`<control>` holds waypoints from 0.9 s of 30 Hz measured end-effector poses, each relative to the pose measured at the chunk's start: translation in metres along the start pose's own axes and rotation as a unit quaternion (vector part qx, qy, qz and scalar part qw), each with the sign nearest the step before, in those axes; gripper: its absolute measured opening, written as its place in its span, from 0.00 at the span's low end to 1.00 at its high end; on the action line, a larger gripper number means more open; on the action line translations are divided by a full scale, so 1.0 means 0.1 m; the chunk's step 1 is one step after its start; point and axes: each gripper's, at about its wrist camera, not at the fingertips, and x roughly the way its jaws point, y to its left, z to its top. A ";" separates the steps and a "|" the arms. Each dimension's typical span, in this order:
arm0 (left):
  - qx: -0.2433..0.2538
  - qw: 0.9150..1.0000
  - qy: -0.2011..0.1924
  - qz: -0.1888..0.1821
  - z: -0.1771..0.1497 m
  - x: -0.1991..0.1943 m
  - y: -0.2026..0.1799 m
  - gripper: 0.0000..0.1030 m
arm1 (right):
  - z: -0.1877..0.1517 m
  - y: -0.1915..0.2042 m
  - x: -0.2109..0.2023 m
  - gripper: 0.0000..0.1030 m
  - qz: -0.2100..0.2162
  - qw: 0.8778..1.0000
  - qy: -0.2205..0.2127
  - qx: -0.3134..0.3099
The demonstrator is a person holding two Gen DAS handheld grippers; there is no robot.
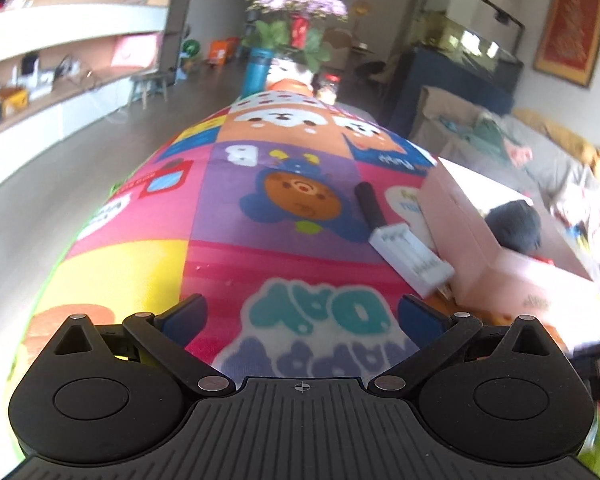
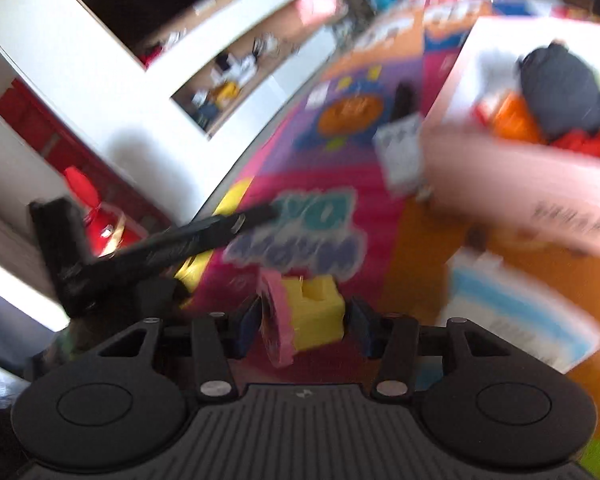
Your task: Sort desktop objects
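Observation:
My right gripper (image 2: 304, 326) is shut on a yellow block (image 2: 318, 312) that has a pink disc (image 2: 274, 320) on its left side. It holds the block just above the colourful play mat (image 2: 340, 168). To the right stands a pink box (image 2: 520, 184) containing a dark blue item (image 2: 560, 88) and orange and red pieces. My left gripper (image 1: 302, 308) hovers open over the mat (image 1: 236, 264) with nothing between its fingers. A white brush with a black handle (image 1: 404, 248) lies against the pink box (image 1: 480, 240).
A white-and-blue pack (image 2: 512, 312) lies in front of the box. One of the left gripper's fingers (image 2: 256, 214) reaches in from the left of the right wrist view. At the mat's far end stand a flower pot (image 1: 296, 32) and a blue bottle (image 1: 256, 72).

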 end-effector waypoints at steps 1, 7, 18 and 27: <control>0.012 1.000 -0.002 0.002 -0.02 -0.04 -0.03 1.00 | -0.02 -0.01 -0.06 0.57 -0.025 0.999 -0.015 -0.013; 0.080 0.996 0.006 -0.033 -0.09 -0.22 -0.32 1.00 | -0.16 -0.15 -0.30 0.59 -0.118 0.990 -0.069 -0.036; 0.203 0.978 -0.004 -0.049 0.15 0.23 -0.89 1.00 | -0.71 -0.51 -0.86 0.85 -0.195 0.964 -0.180 -0.004; 0.328 0.936 0.049 -0.114 0.31 1.07 -0.99 1.00 | -0.95 -0.84 -0.91 0.91 -0.179 0.961 -0.195 0.078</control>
